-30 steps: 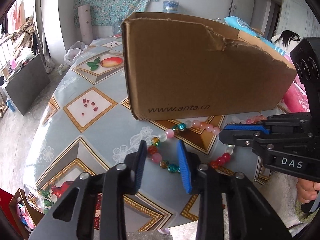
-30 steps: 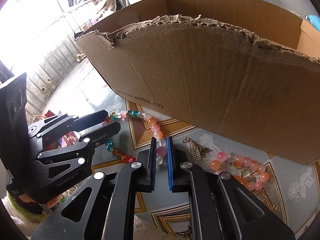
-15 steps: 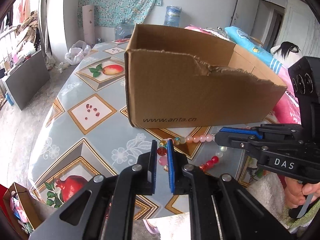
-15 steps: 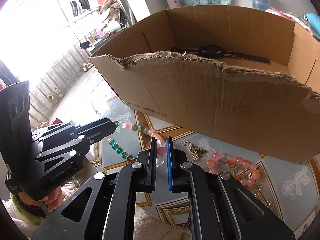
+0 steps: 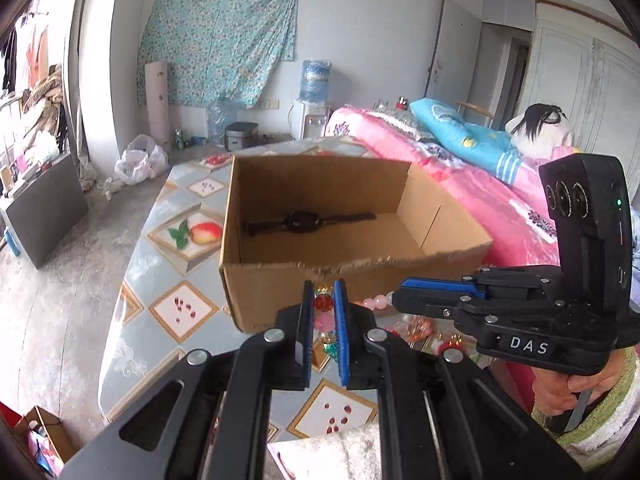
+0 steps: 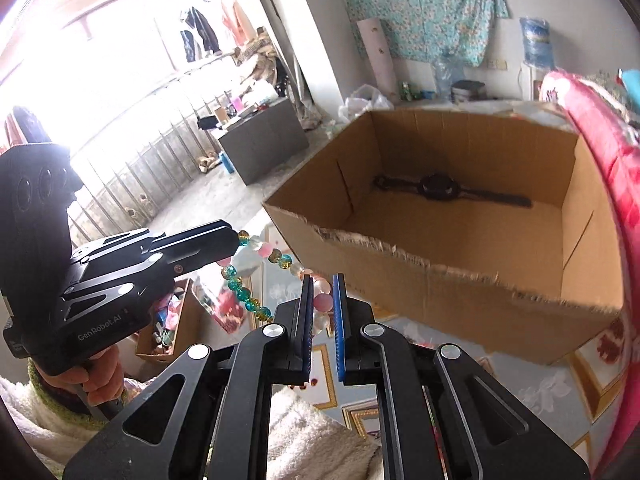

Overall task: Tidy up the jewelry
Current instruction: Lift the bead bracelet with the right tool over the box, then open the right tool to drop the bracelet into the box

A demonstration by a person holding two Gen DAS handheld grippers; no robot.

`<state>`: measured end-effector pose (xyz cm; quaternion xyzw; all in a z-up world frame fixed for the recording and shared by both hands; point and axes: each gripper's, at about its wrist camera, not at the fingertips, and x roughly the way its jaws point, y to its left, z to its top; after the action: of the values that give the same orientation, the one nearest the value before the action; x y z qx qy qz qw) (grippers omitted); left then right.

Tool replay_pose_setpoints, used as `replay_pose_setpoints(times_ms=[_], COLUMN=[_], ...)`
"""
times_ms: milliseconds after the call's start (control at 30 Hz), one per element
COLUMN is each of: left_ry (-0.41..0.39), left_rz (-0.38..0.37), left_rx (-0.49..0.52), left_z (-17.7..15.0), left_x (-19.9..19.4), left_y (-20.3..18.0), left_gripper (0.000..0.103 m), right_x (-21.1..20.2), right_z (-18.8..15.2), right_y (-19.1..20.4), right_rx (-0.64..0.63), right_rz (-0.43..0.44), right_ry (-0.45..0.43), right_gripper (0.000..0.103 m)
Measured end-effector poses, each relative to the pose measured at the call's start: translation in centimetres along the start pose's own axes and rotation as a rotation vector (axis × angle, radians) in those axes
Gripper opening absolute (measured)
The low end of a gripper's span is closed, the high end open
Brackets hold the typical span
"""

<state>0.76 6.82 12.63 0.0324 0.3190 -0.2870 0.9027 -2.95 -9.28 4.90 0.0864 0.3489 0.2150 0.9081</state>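
Observation:
A strand of pink, red, teal and clear beads, the necklace (image 5: pixel 323 303), hangs in the air between both grippers. My left gripper (image 5: pixel 324 294) is shut on a red bead of it. My right gripper (image 6: pixel 322 291) is shut on a pink bead, with the necklace (image 6: pixel 276 256) stretching left to the left gripper (image 6: pixel 234 240). In the left wrist view the right gripper (image 5: pixel 400 294) comes in from the right. Both are just in front of the torn near wall of an open cardboard box (image 5: pixel 280 280). A black watch (image 5: pixel 300 222) lies on the floor of the box (image 6: pixel 440 292).
More pink beads (image 5: pixel 412 326) and small trinkets lie on the patterned table (image 5: pixel 160 280) at the box's right front corner. A pink bed (image 5: pixel 460 168) stands right of the table. A small open carton (image 6: pixel 168 336) sits on the floor to the left.
My left gripper went from open around the beads to shut on them. Both grippers then rose, lifting the necklace off the table, and the box's inside came into view.

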Motion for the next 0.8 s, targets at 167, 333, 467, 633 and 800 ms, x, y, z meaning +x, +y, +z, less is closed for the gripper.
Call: replay_pose_setpoints(times_ms=[167, 333, 467, 633, 800], left_ry=[-0.038, 0.090, 0.214, 0.342, 0.369], left_rz=[-0.035, -0.061, -0.043, -0.015, 0.009], left_rx=[0.037, -0.005, 0.016, 0.057, 0.107], left_z=[5.2, 8.4, 9.0, 7.8, 8.0], left_x=[1.0, 6.9, 12.4, 17.1, 18.1], left_y=[0.2, 2.9, 4.2, 5.1, 4.9], left_gripper=[0.009, 0.009, 0.009, 0.009, 0.012], right_x=[-0.2, 6.4, 12.4, 17.0, 19.6], right_z=[5.5, 9.5, 10.4, 9.9, 9.4], right_y=[-1.5, -5.2, -7.3, -8.5, -9.7], right_rx=[-0.020, 0.063, 0.109, 0.151, 0.248], right_rz=[0.032, 0.064, 0.057, 0.044, 0.086], right_ry=[-0.019, 0.169, 0.330, 0.492, 0.586], right_gripper=[0.007, 0.007, 0.007, 0.008, 0.011])
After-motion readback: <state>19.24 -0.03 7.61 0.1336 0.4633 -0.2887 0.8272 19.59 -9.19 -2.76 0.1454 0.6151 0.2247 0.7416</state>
